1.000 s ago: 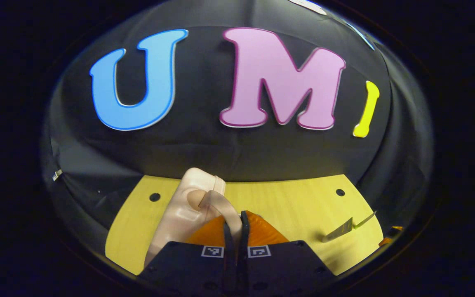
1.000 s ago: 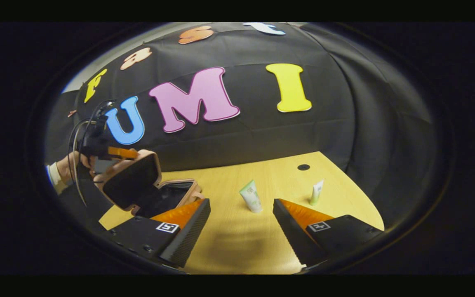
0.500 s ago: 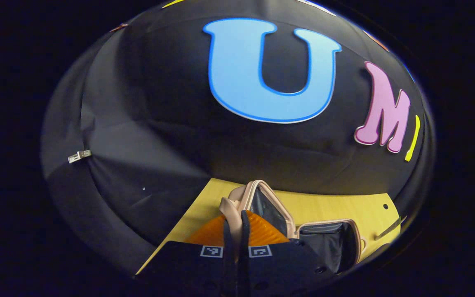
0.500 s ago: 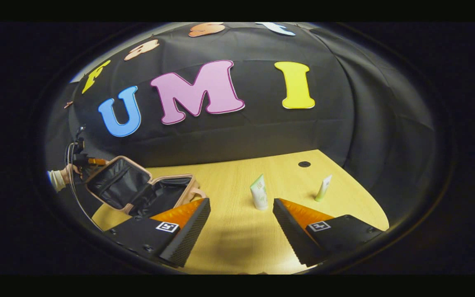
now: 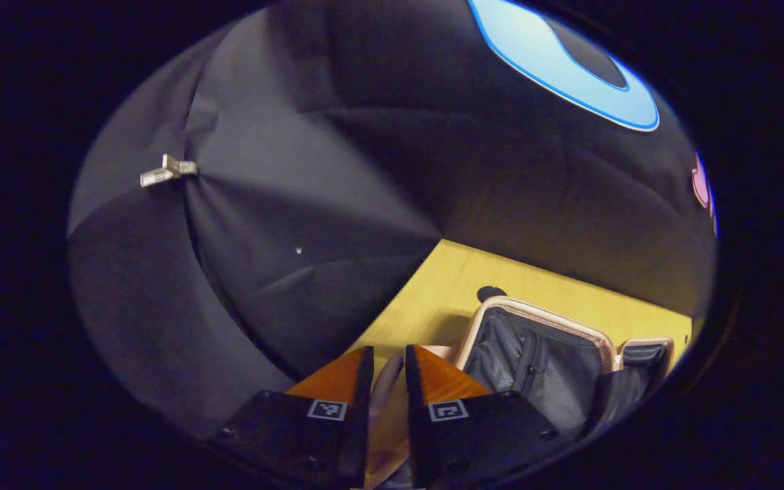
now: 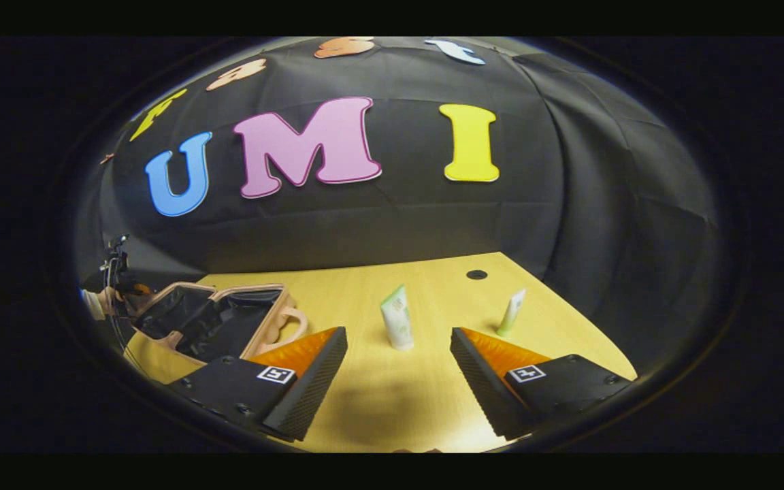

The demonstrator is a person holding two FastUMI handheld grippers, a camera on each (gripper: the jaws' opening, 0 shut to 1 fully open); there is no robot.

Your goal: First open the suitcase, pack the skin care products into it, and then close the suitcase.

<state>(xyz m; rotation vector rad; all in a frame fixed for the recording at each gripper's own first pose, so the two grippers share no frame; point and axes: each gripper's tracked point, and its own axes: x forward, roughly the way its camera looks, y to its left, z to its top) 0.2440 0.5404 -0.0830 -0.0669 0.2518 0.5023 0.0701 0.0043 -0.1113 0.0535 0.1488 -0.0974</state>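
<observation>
The small pink suitcase (image 5: 542,318) lies open on the yellow table, both halves showing dark lining. In the left gripper view my left gripper (image 5: 386,354) stands slightly open at the lid's outer edge, with a pink handle strap (image 5: 384,384) loose between its fingers. The right gripper view has the suitcase (image 6: 276,316) at the left, with the left gripper (image 6: 118,286) and a hand behind it. My right gripper (image 6: 399,332) is wide open and holds nothing, low over the table. A white-green tube (image 6: 396,318) stands just beyond its fingertips. A smaller tube (image 6: 511,313) stands farther right.
The yellow table (image 6: 378,401) has bare wood in front of my right gripper. A round black hole (image 6: 477,274) sits near its back edge, another hole (image 5: 491,293) behind the suitcase. The black cloth wall closes off the back and sides.
The lid has swung from upright down flat to the left. My left gripper followed it down and its fingers have parted off the handle. The right gripper barely moved.
</observation>
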